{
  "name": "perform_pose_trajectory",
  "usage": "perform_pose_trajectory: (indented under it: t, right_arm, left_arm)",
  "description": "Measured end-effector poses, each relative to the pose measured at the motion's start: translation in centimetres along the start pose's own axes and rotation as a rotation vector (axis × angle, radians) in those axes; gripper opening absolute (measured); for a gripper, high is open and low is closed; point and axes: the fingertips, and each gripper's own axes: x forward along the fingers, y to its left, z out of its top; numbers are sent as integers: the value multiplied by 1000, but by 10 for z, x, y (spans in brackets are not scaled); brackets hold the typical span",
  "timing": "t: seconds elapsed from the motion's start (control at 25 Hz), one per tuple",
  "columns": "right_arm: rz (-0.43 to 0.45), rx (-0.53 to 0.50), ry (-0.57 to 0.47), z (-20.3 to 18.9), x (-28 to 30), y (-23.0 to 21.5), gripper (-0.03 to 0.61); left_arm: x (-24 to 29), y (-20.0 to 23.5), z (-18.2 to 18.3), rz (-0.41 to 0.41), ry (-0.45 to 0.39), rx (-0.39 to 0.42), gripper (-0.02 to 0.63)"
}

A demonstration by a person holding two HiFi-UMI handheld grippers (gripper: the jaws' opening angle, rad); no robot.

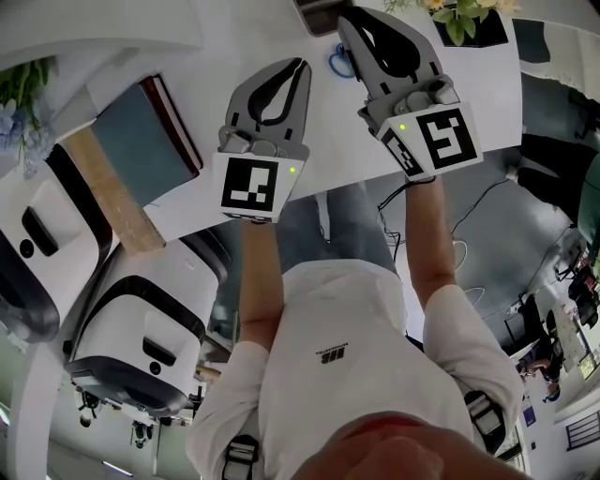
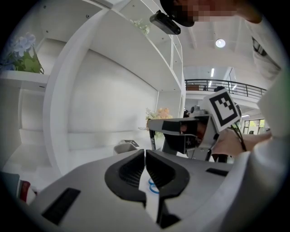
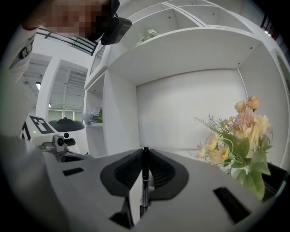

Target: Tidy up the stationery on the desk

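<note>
Black pen (image 3: pixel 144 181) — pinched inside the right tool (image 3: pixel 145 151)

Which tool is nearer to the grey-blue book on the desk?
Left. In the head view the left tool sits just right of the book; the right tool, holding a pen, is farther right, beyond it.

readable text: none | shirt (image 1: pixel 347 319): small dark chest print, too small to make out
</note>
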Motion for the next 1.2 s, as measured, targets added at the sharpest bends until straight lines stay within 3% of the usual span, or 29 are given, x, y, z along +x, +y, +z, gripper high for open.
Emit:
perform_pose_trajectory:
  t: [0.68, 0.96, 1.08, 1.2]
  right_arm:
    - [-54, 63, -108, 4, 44, -28, 31]
    - [-33, 49, -12, -20, 55, -19, 32]
    - [-22, 30, 20, -27, 57, -14, 83]
    - [-26, 8, 35, -29, 52, -12, 84]
  left_arm:
    - [20, 13, 1, 0, 4, 15, 0]
    - [18, 10, -6, 4, 6, -10, 0]
    - [17, 9, -8, 5, 8, -14, 0]
    - [15, 9, -9, 7, 8, -18, 0]
